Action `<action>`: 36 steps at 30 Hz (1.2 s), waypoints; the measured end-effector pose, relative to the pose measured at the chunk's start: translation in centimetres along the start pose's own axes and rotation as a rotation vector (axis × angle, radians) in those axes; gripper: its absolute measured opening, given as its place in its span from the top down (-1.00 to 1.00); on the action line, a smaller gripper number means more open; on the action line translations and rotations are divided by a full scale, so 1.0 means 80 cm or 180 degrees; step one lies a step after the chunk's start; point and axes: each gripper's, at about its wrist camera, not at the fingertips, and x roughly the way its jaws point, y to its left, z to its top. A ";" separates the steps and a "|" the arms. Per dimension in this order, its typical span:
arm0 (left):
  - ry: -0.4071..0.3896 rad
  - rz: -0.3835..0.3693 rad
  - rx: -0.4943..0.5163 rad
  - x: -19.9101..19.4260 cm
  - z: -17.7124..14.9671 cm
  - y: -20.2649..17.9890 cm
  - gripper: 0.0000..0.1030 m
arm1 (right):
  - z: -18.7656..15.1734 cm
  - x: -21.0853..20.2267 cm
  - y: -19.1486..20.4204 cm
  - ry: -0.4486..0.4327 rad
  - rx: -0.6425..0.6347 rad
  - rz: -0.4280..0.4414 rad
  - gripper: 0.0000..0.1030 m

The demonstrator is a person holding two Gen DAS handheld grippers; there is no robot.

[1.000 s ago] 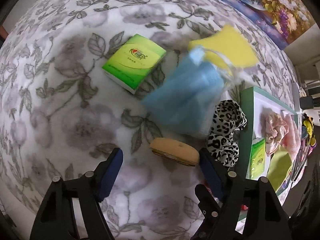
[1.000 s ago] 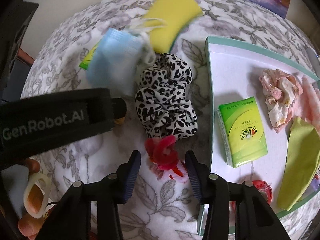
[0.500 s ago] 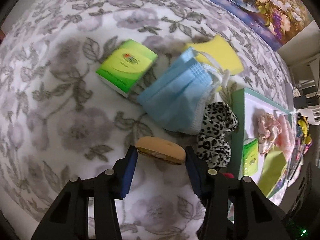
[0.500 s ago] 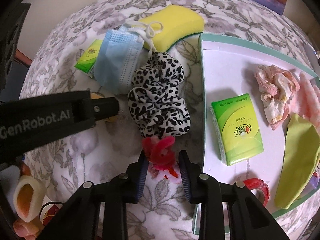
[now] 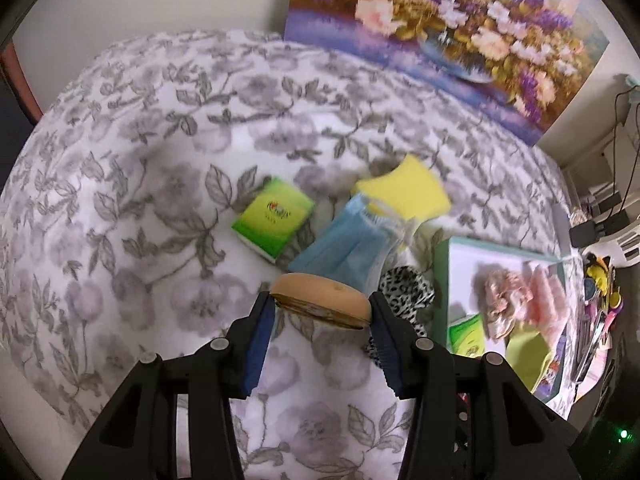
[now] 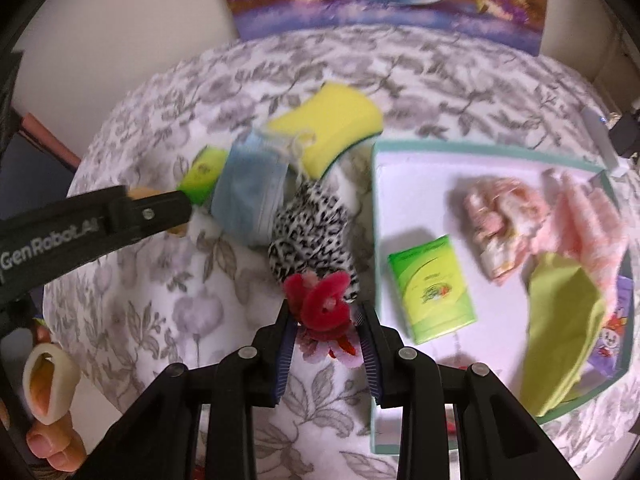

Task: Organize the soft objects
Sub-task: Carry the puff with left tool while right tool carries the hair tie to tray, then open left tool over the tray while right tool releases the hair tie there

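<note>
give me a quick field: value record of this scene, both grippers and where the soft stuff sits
left gripper: shut on tan burger-shaped squishy
right gripper: shut on red plush flower
on bedspread: green tissue pack, blue face mask, yellow sponge, leopard scrunchie
in teal tray: second tissue pack, pink cloths, lime cloth
mask: partly over the sponge

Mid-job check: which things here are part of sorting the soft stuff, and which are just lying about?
Job: bun-shaped toy in the left tool; red scrunchie in the right tool; leopard scrunchie; face mask; sponge; tissue pack; tray.

Lying about: flower painting; floral cloth.
</note>
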 end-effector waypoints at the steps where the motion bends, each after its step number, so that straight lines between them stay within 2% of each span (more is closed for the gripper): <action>1: -0.0035 -0.0006 -0.0004 -0.008 0.000 0.003 0.03 | 0.001 -0.004 -0.002 -0.0019 0.0013 -0.0014 0.36; 2: -0.0067 -0.0014 -0.0004 -0.017 0.004 0.016 0.03 | 0.001 -0.007 -0.005 -0.0040 0.0028 -0.0034 0.36; 9: -0.0171 0.0062 -0.0018 -0.033 0.004 0.008 0.03 | 0.002 -0.019 -0.029 -0.0142 0.0179 -0.0116 0.36; 17: -0.0096 0.0014 0.0071 -0.024 -0.004 -0.042 0.03 | 0.014 -0.027 -0.097 -0.0225 0.0566 -0.0349 0.36; 26: 0.0052 -0.0070 0.0356 0.013 0.000 -0.122 0.02 | 0.030 -0.025 -0.177 -0.0256 0.0973 -0.0595 0.36; 36: 0.0313 -0.0159 0.0429 0.071 -0.001 -0.167 0.01 | 0.049 -0.010 -0.214 -0.0221 0.1252 -0.0608 0.36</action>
